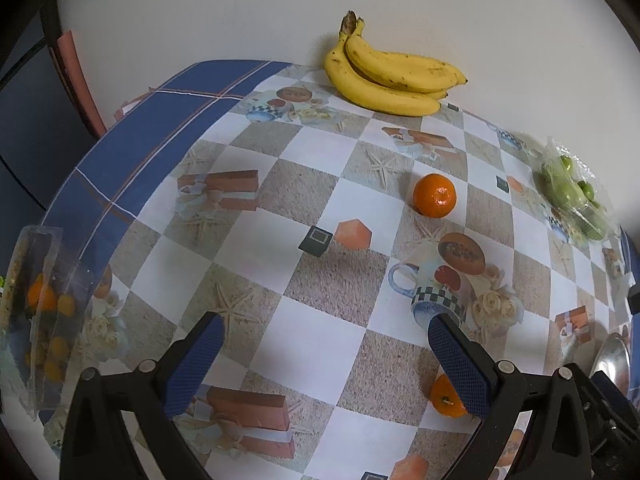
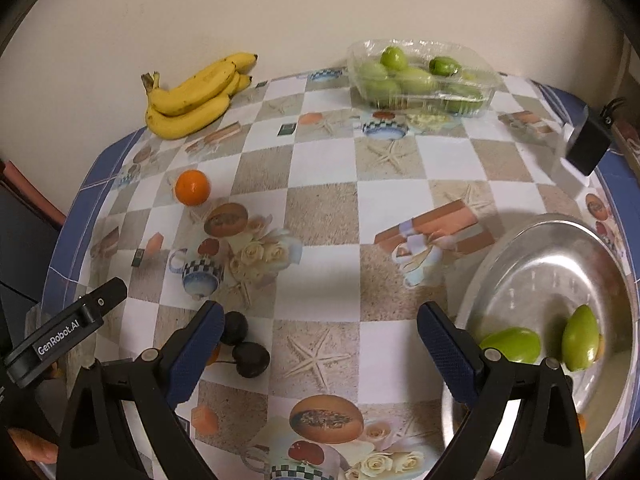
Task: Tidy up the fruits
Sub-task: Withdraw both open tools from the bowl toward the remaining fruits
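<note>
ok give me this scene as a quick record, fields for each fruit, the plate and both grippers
bananas: one bunch by the wall at the far table edge
loose oranges: one mid-table; another beside the left gripper's right finger
green fruits: two on the metal plate; more in a clear tray at the back
bagged oranges: clear bag at the table's left edge
dark round fruits: two near the right gripper's left finger
left gripper: open, empty
right gripper: open, empty

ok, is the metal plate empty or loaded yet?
Loaded: two green fruits lie in the plate, near its front; the rest is bare metal.
</note>
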